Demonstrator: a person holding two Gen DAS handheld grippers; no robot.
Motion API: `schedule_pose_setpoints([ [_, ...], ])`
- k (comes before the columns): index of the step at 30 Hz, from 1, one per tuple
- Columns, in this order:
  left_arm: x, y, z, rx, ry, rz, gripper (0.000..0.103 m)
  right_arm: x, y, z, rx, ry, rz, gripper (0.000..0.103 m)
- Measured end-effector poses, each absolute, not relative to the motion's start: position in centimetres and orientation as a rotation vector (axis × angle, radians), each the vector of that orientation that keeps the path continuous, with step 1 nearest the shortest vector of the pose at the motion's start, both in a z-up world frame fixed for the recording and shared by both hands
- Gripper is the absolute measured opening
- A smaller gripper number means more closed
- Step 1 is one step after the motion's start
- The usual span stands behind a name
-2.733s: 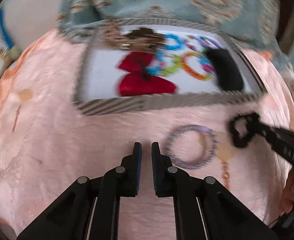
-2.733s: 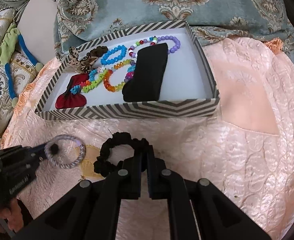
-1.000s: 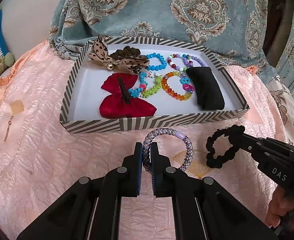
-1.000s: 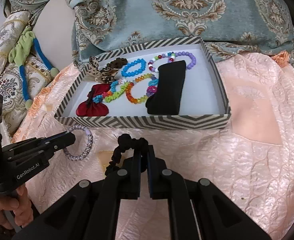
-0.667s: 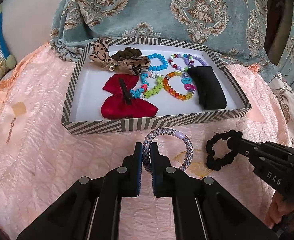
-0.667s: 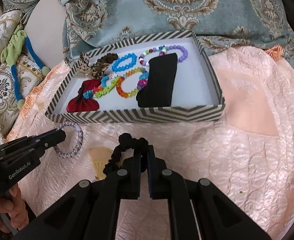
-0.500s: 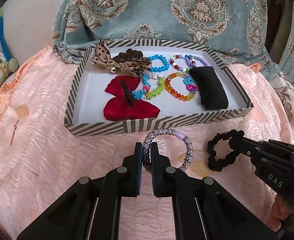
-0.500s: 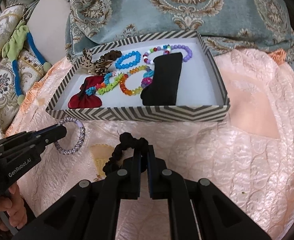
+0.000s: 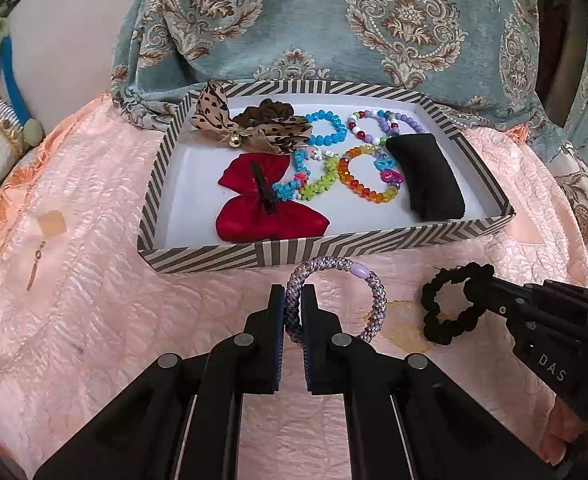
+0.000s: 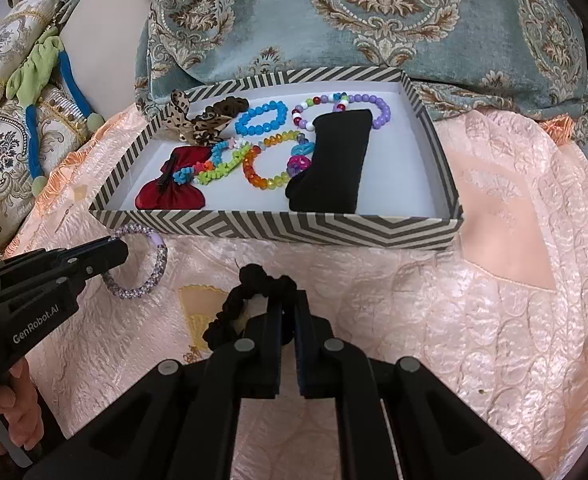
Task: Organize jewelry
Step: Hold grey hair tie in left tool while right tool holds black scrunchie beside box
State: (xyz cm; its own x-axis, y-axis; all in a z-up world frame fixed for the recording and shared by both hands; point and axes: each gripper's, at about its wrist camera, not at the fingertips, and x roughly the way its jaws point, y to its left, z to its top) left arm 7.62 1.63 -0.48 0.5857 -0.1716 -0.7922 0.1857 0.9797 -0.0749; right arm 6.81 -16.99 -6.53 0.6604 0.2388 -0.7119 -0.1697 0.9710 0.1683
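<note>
My left gripper is shut on a purple braided hair tie and holds it just in front of the striped box. It also shows in the right wrist view. My right gripper is shut on a black scrunchie, also seen in the left wrist view, held above the pink cloth. The box holds a red bow, a leopard bow, several bead bracelets and a black pad.
The box sits on a pink quilted cloth with a teal patterned cushion behind it. A small earring card lies on the cloth at the left. Embroidered pillows are at the far left.
The left gripper has closed on the purple hair tie and lifted it. Both grippers have moved closer to the box's front wall with their ties.
</note>
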Motion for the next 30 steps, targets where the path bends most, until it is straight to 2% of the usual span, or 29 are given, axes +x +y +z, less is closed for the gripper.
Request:
schedule_pose_setpoints([
  [30, 7.66, 1.64, -0.49, 0.022, 0.924, -0.205, 0.0, 6.67, -16.78, -6.34, 0.06, 0.802, 0.22, 0.005],
])
